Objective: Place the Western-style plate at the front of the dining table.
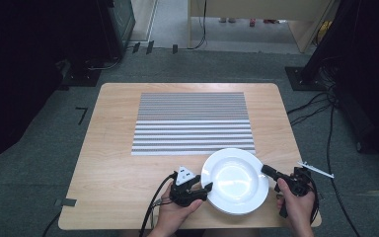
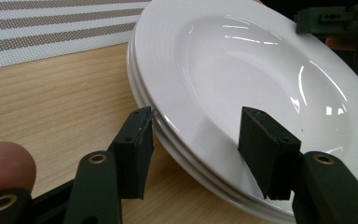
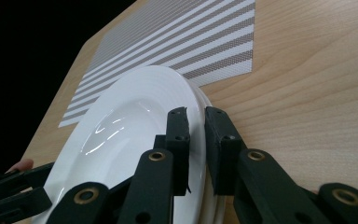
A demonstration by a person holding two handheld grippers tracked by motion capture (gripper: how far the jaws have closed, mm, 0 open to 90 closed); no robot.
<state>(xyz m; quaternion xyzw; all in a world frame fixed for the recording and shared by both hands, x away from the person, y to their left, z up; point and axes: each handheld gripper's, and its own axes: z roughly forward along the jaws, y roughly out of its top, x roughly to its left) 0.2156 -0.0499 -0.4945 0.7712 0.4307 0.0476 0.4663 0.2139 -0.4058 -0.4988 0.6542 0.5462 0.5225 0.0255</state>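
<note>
The right hand-held gripper (image 3: 196, 114) pinches the top plate's (image 3: 135, 116) rim; the left hand-held gripper (image 2: 196, 121) view shows its jaws straddling it.

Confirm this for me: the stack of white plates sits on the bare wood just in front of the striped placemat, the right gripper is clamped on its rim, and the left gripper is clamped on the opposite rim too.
Not quite. The left gripper is not clamped: the left gripper view shows its jaws standing apart around the rim of the plates, with a gap at the pads. The rest holds: the right gripper is shut on the rim, and the stack sits on the wood in front of the striped placemat.

White plates (image 1: 235, 180) stacked; near table edge
</note>
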